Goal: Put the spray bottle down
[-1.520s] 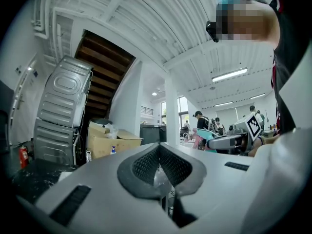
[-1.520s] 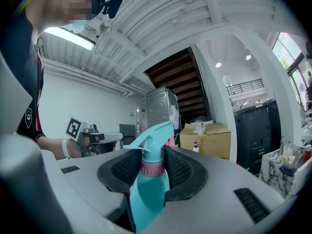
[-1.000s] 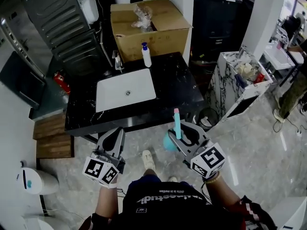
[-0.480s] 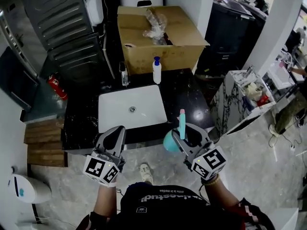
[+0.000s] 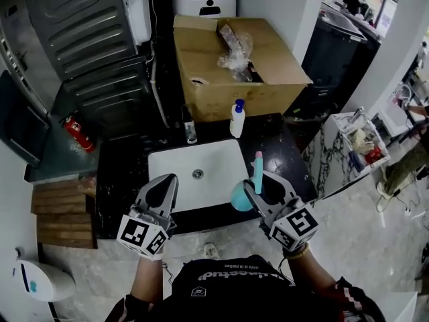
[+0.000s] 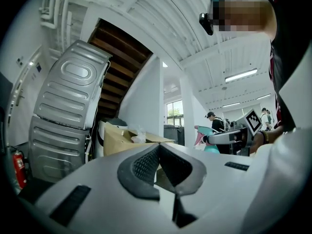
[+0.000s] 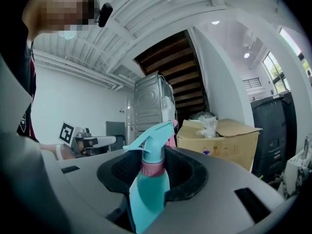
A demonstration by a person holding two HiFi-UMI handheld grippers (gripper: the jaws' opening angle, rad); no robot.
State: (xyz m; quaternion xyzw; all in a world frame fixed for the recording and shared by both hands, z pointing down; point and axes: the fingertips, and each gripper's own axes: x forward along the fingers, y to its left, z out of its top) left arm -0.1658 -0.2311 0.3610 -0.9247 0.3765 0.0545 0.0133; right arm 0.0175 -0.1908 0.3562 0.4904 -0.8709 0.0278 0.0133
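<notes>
Head view: right gripper (image 5: 263, 183) clamps spray bottle (image 5: 241, 196) upright above counter (image 5: 281, 146) front edge, at sink (image 5: 214, 170) right corner. Releasing here could drop it to floor (image 5: 94, 280) or basin. Counter is glossy black marble; sink is white, rectangular.

Left gripper view: left gripper (image 6: 158, 150) clenched, empty.

Right gripper view: ribbed pads (image 7: 124, 167) pinch smooth teal plastic below pink collar (image 7: 152, 168); slippage possible.
</notes>
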